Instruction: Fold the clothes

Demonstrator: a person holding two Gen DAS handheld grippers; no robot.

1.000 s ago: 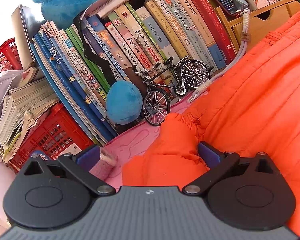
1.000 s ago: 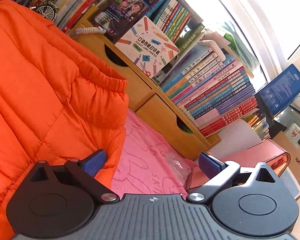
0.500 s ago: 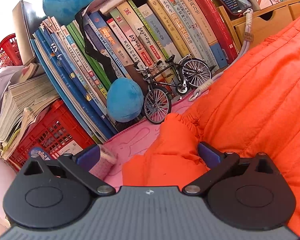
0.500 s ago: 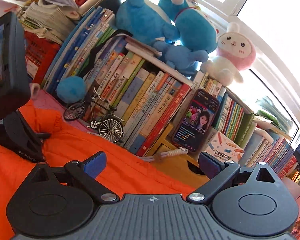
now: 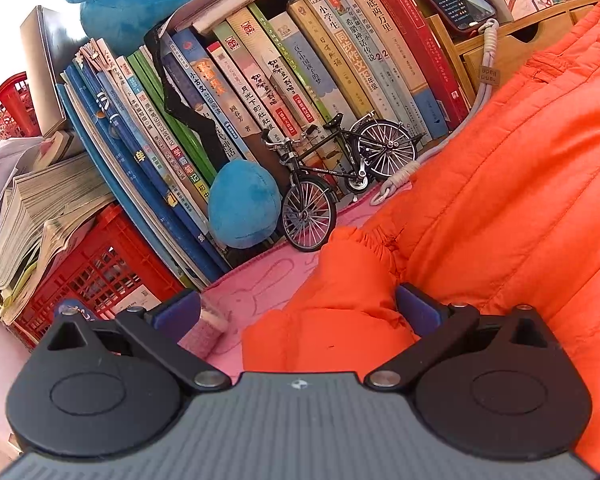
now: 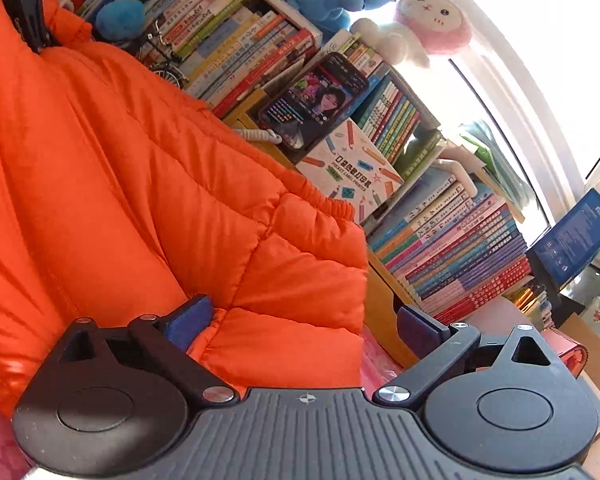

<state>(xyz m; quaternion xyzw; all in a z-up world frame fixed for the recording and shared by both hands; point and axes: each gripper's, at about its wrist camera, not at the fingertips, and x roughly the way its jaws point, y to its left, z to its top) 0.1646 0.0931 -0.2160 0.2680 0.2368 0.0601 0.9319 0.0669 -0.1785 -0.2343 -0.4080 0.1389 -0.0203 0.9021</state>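
Observation:
An orange puffer jacket (image 5: 520,200) lies spread on a pink mat (image 5: 260,292). One gathered sleeve cuff (image 5: 352,280) sits between the fingers of my left gripper (image 5: 298,308), close to the right finger (image 5: 416,308); the jaws stand wide open. In the right wrist view the jacket (image 6: 120,180) fills the left half. Its quilted corner with the elastic hem (image 6: 300,264) lies between the fingers of my right gripper (image 6: 304,324), which is open too. The left finger (image 6: 190,320) touches the fabric. The other gripper's black body (image 6: 28,12) shows at the jacket's far end.
Leaning books (image 5: 260,80) line the back, with a model bicycle (image 5: 340,176) and a blue plush (image 5: 244,208) in front of them. A red crate (image 5: 96,276) stands at the left. A wooden drawer box (image 5: 512,44), a phone (image 6: 312,100) and stacked books (image 6: 460,256) crowd the right.
My right gripper swung up toward the bookshelf half a second ago and has come back down over the jacket's corner, closer than before. The left gripper has barely moved.

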